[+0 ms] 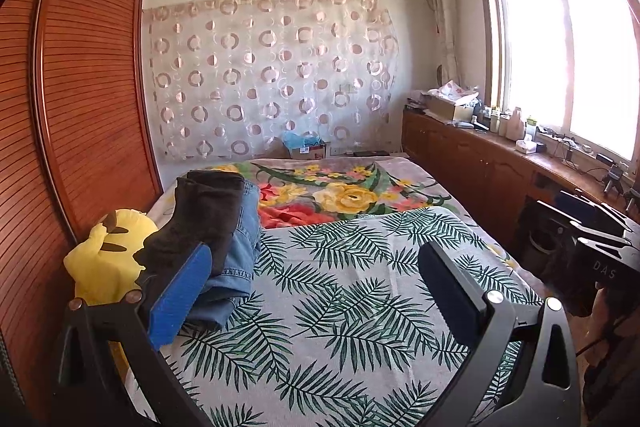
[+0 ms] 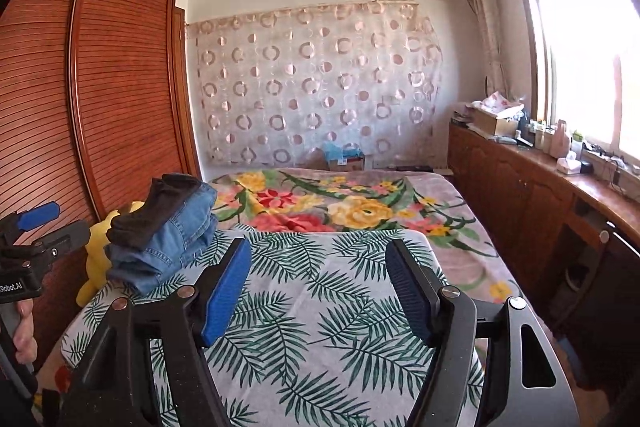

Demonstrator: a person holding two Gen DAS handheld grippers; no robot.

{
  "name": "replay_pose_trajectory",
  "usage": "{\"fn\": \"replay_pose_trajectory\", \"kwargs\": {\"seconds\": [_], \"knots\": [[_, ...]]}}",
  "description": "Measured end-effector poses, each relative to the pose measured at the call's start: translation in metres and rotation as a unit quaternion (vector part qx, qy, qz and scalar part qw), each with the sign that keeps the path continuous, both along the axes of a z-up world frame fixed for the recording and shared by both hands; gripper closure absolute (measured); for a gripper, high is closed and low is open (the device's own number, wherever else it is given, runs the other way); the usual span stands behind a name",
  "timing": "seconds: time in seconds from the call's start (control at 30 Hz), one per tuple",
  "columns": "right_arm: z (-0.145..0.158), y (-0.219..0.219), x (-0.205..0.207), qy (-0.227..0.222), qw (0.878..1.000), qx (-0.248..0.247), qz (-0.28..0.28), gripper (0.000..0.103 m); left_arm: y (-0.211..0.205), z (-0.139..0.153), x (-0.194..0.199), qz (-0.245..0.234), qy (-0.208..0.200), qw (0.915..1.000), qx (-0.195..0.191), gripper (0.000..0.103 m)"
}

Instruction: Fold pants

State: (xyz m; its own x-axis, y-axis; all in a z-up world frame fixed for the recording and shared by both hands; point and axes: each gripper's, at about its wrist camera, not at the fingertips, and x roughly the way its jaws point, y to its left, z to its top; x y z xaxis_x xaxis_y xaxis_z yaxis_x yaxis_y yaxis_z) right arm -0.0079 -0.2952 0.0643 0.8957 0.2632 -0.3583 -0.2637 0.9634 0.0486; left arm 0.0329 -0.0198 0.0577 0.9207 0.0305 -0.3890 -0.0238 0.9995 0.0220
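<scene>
A stack of folded pants lies at the bed's left edge: dark brown pants (image 1: pixel 204 215) (image 2: pixel 160 207) on top of blue jeans (image 1: pixel 240 259) (image 2: pixel 172 247). My left gripper (image 1: pixel 316 259) stands open over the palm-leaf sheet (image 1: pixel 340 307), its blue left pad just in front of the stack, with nothing between the jaws. My right gripper (image 2: pixel 318 259) hangs open over the same sheet (image 2: pixel 312 339), to the right of the stack, empty. The left gripper body (image 2: pixel 28 247) and a hand show at the left edge of the right wrist view.
A yellow plush toy (image 1: pixel 104 255) sits beside the stack against the slatted wooden wardrobe (image 1: pixel 80 107). A floral blanket (image 1: pixel 344 195) covers the far half of the bed. A wooden counter (image 1: pixel 500 163) with clutter runs under the window on the right.
</scene>
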Motion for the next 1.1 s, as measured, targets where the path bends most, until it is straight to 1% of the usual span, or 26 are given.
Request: {"fn": "replay_pose_trajectory", "kwargs": {"seconds": [0.33, 1.1], "knots": [[-0.007, -0.008, -0.006, -0.004, 1.000, -0.003, 0.003, 0.031, 0.002, -0.001, 0.000, 0.001, 0.001, 1.0000, 0.000, 0.000], [-0.007, -0.014, -0.005, -0.003, 1.000, -0.004, 0.010, 0.031, 0.004, -0.002, -0.001, 0.001, -0.001, 1.0000, -0.001, 0.000]]}}
